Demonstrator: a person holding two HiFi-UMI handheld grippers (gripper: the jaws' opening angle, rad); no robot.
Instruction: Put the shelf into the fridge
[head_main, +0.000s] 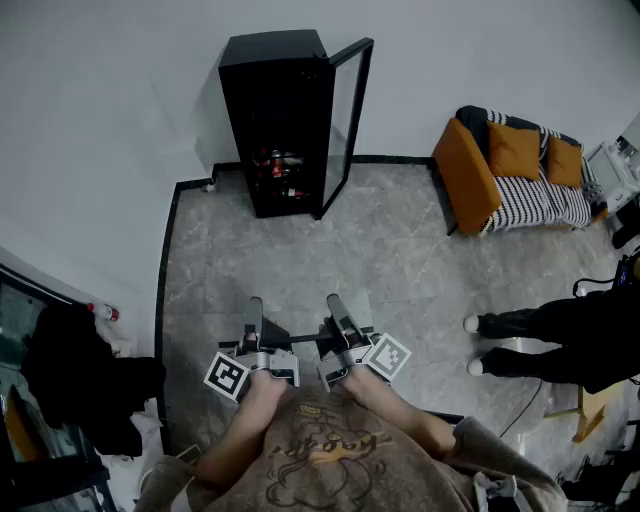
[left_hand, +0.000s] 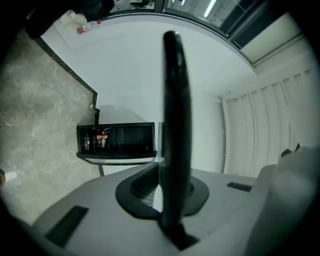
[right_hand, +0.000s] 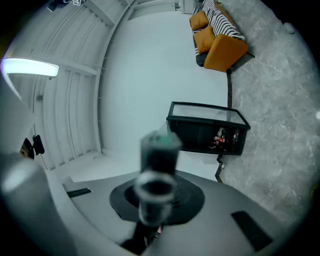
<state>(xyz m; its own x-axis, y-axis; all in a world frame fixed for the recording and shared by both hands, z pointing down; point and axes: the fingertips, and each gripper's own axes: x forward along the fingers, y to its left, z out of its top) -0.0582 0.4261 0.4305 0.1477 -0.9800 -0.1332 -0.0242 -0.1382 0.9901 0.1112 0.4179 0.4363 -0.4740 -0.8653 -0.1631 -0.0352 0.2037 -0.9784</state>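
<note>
The black fridge (head_main: 275, 125) stands against the far wall with its glass door (head_main: 346, 115) swung open to the right, and cans show on its lowest level. Both grippers are held close to my chest, well short of the fridge. The shelf (head_main: 305, 340) shows edge-on as a thin dark bar spanning between them. My left gripper (head_main: 256, 312) is shut on the shelf's dark edge (left_hand: 175, 125), which rises between its jaws. My right gripper (head_main: 336, 306) grips the other end (right_hand: 159, 165), which looks blurred. In both gripper views the fridge (left_hand: 116, 141) (right_hand: 207, 131) appears ahead, lying sideways.
An orange sofa (head_main: 478, 175) with striped cushions stands at the right wall. A person's dark-trousered legs and white shoes (head_main: 520, 340) are on the floor at the right. Dark clothing or bags (head_main: 75, 375) lie at the left, next to a red-capped bottle (head_main: 105, 312).
</note>
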